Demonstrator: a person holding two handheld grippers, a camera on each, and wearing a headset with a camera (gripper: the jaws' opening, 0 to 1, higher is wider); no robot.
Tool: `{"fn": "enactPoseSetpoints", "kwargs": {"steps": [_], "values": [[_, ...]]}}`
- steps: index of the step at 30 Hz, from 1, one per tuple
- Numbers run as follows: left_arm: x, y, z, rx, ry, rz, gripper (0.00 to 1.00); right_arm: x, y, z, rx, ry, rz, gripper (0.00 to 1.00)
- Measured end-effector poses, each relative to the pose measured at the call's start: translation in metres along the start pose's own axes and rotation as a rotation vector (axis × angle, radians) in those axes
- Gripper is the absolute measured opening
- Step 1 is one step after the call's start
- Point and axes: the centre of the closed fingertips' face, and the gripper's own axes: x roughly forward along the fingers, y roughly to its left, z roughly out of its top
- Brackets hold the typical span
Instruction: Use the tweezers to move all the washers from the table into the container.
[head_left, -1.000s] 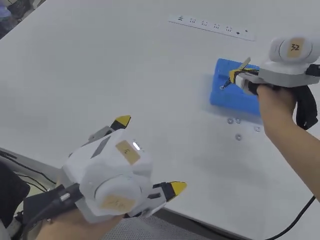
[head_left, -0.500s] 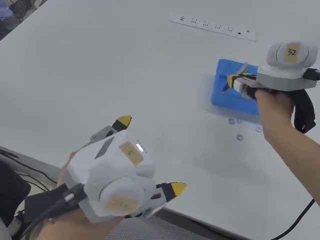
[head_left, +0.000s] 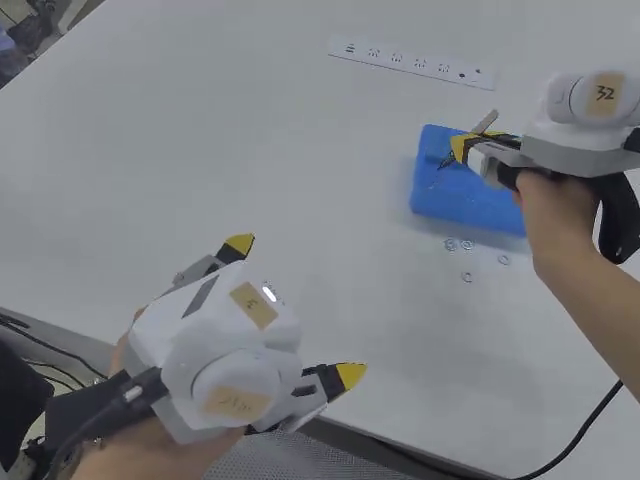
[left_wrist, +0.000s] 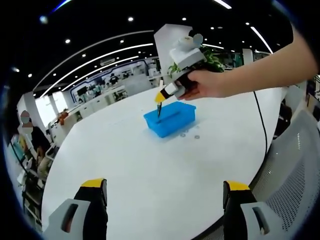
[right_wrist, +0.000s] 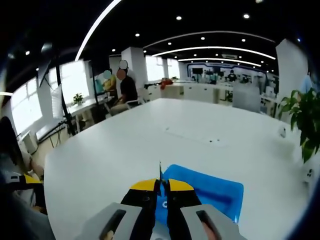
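Head view: right gripper clamped on tweezers above container, left gripper apart; slack squeeze could let tweezers slip

The right end of the rectangular blue plastic container is hidden behind the right hand-held gripper and the hand holding it. In the right gripper view, the thin metal tweezers are hidden between the pressed-together jaws except for the tip. It is too small to tell whether the tip pinches anything. The small metal washers lie between the container and the near edge of the white tabletop, and they are blurred specks.
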Motion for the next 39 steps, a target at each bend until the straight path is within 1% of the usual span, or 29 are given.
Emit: {"fn": "enactPoseSetpoints", "kwargs": {"steps": [3,5,8,10,15,19,24,31,34,37,39], "values": [[0.000,0.001,0.001,-0.005,-0.005,0.001,0.99,-0.010,0.004,0.003,-0.060,-0.007,0.002,0.03],[0.000,0.001,0.002,-0.011,-0.009,-0.001,0.99,-0.015,0.006,0.002,-0.105,0.001,0.000,0.03],[-0.001,0.001,0.002,-0.010,-0.011,0.002,0.99,-0.021,0.008,-0.005,-0.127,0.011,0.001,0.03],[-0.001,0.002,0.002,-0.011,-0.012,0.006,0.99,-0.025,0.008,-0.010,-0.121,0.018,0.007,0.03],[-0.001,0.003,0.003,-0.015,-0.017,0.011,0.99,-0.034,0.011,-0.013,-0.075,0.008,0.025,0.03],[-0.001,0.002,0.003,-0.020,-0.014,0.007,0.99,-0.042,0.011,-0.023,-0.087,0.022,0.021,0.03],[-0.002,0.003,0.004,-0.029,-0.017,0.010,0.99,-0.049,0.009,-0.035,-0.063,0.036,0.020,0.03],[-0.001,0.001,0.002,-0.007,0.000,0.011,0.99,-0.049,0.013,-0.046,-0.056,0.057,0.035,0.03],[0.000,0.002,0.001,0.009,0.004,0.018,0.99,-0.046,0.016,-0.055,-0.062,0.077,0.042,0.03],[0.000,0.002,0.000,0.005,0.010,0.014,0.99,-0.042,0.016,-0.065,-0.055,0.105,0.048,0.03],[0.000,0.002,0.001,0.004,0.006,0.015,0.99,-0.039,0.015,-0.070,-0.049,0.116,0.048,0.03]]}}
